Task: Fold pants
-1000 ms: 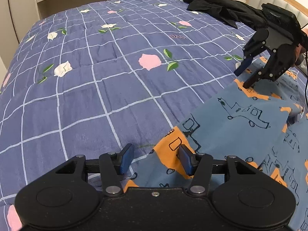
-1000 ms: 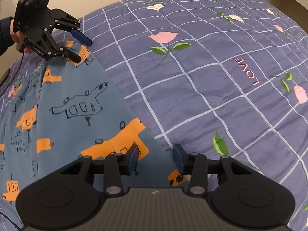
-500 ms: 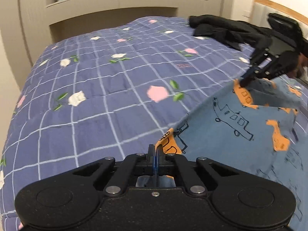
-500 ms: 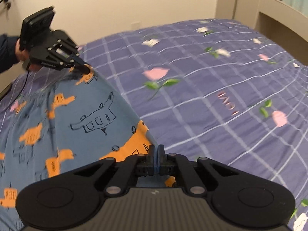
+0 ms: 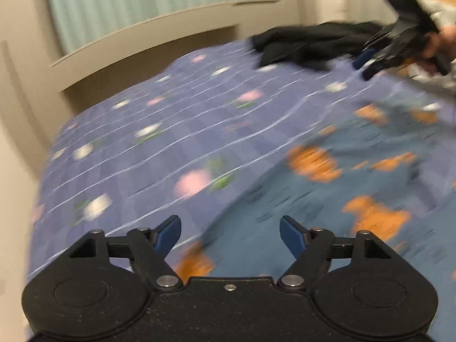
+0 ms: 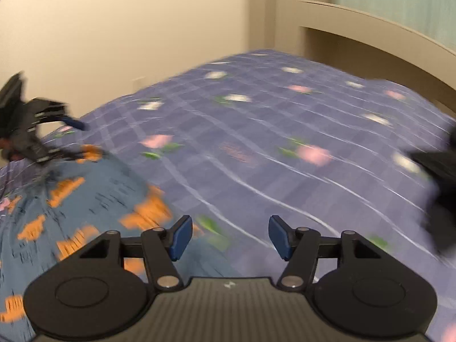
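Both wrist views are motion-blurred. In the left wrist view, the left gripper (image 5: pixel 230 235) occupies the 6 o'clock edge with its jaws spread wide and nothing between the blue pads (image 5: pixel 168 233). The pants (image 5: pixel 327 199), blue-grey with orange vehicle prints, lie on the bed from 6 o'clock out toward 3 o'clock, on a purple checked quilt (image 5: pixel 159 142) with pink and white flowers. At 1 o'clock a black garment (image 5: pixel 307 45) rests on the far part of the quilt, and at 2 o'clock the right gripper appears above the pants' far edge, its jaws parted.

In the right wrist view, the right gripper (image 6: pixel 230 238) sits at 6 o'clock with jaws likewise wide and empty, over the quilt just beside the pants' edge. The pants (image 6: pixel 85 199) spread from 7 to 9 o'clock. The left gripper (image 6: pixel 68 139) shows at 9 o'clock above the pants' far end, jaws apart; whether it touches the cloth cannot be told. A beige bed frame (image 6: pixel 384 31) curves at 1 o'clock.
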